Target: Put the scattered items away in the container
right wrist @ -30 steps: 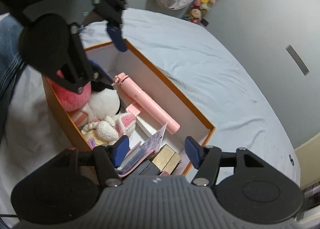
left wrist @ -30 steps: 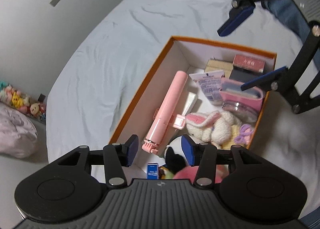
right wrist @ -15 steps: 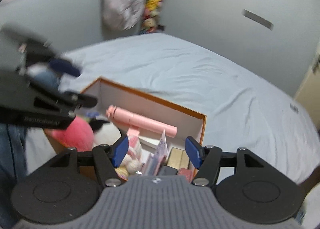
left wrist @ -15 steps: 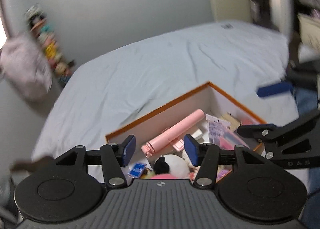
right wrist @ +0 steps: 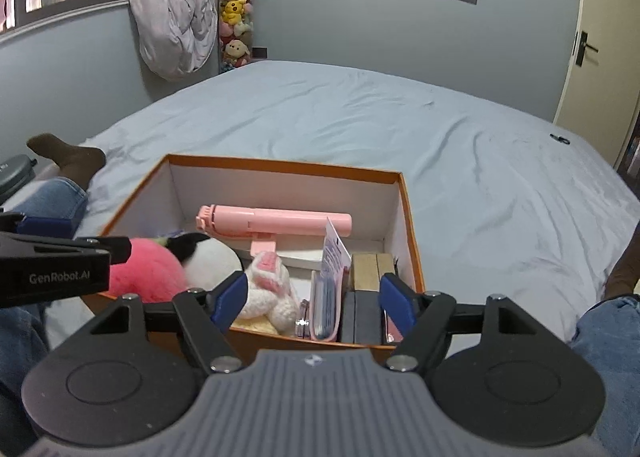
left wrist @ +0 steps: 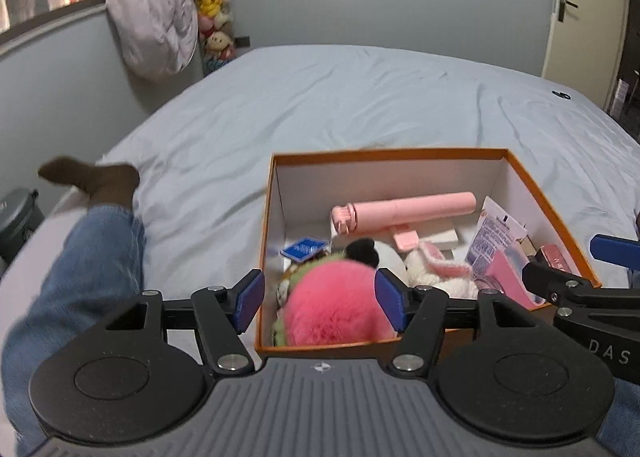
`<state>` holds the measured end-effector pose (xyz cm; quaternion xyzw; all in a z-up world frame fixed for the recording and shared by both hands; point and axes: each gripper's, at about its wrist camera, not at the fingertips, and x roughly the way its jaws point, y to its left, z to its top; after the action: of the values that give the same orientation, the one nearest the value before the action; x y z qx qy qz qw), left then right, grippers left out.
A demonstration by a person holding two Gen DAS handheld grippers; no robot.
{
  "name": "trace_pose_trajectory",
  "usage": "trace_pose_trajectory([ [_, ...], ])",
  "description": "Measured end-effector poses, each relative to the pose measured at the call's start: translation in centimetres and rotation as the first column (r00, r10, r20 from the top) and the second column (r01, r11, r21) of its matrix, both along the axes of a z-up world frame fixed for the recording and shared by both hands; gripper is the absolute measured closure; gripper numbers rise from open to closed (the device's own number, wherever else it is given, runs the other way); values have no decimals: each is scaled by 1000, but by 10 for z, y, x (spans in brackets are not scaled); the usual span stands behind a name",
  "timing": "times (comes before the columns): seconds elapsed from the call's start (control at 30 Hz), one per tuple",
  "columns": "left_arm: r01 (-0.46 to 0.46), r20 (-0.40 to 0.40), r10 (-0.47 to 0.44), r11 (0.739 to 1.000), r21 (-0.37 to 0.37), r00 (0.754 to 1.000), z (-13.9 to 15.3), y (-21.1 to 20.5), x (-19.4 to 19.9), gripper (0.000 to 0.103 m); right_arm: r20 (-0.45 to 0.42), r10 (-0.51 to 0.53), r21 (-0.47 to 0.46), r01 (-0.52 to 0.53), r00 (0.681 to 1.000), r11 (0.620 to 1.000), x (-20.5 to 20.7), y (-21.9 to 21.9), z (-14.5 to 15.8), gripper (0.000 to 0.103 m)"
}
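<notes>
An orange box (left wrist: 384,155) (right wrist: 280,166) with white inner walls stands on the bed. In it lie a pink selfie stick (left wrist: 404,209) (right wrist: 276,221), a pink fluffy toy (left wrist: 336,297) (right wrist: 148,269), a white crochet bunny (left wrist: 436,269) (right wrist: 268,285), a black-and-white plush (right wrist: 208,253), a blue card (left wrist: 304,247) and a leaflet (right wrist: 336,257). My left gripper (left wrist: 320,303) hangs over the box's near left corner above the pink toy, its jaws opening and gripping nothing. My right gripper (right wrist: 312,299) hovers over the near right end, jaws opening, empty.
A person's jeans leg with a brown sock (left wrist: 96,181) lies left of the box. The grey-blue sheet (right wrist: 360,125) spreads beyond it, with a small dark item (left wrist: 562,94) at the far right. A bundled duvet (right wrist: 172,17) and stacked plush toys (right wrist: 236,17) are by the wall.
Both grippers have rolled upright, so the box now sits level in both views. Both pairs of jaws stand wider. The left gripper has shifted sideways along the box.
</notes>
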<state>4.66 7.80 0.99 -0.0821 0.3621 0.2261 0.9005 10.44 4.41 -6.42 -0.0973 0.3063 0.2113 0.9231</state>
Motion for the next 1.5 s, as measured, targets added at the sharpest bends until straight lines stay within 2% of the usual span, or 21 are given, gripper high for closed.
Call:
trace_pose_trajectory([
  [0.17, 13, 12, -13, 1000, -5, 1000, -12, -1, -9, 28, -25, -48, 35, 49, 999, 998, 4, 2, -16, 23],
  [0.33, 13, -3, -13, 1000, -21, 1000, -27, -7, -4, 27, -50, -49, 46, 51, 998, 998, 4, 3, -29, 20],
  [0.4, 21, 9, -21, 1000, -1, 1000, -31, -10, -5, 27, -51, -45, 54, 48, 998, 997, 4, 3, -33, 20],
  [0.47, 30, 15, -31, 999, 27, 999, -33, -14, -5, 27, -42, -44, 60, 47, 998, 997, 4, 2, -36, 19],
  [0.57, 33, 20, -34, 999, 29, 999, -36, -14, -2, 26, -30, -50, 63, 52, 998, 997, 4, 1, -38, 19],
  [0.63, 20, 19, -20, 999, 29, 1000, -38, -14, -1, 21, -21, -55, 58, 56, 998, 997, 4, 1, -41, 16],
  [0.83, -10, 20, 9, 999, 31, 1000, -42, -12, 1, 14, 16, -68, 56, 67, 998, 996, 4, 3, -47, 13],
  [1.37, -21, 45, 19, 999, 26, 999, -48, -10, -1, 13, 53, -84, 55, 81, 995, 995, 2, 4, -51, 11],
  [1.43, -21, 40, 20, 999, 30, 999, -48, -10, -1, 12, 54, -97, 44, 95, 994, 995, 3, 4, -52, 4],
  [1.5, -22, 41, 21, 999, 37, 999, -49, -11, 0, 12, 45, -101, 37, 99, 994, 994, 5, 3, -51, 2],
])
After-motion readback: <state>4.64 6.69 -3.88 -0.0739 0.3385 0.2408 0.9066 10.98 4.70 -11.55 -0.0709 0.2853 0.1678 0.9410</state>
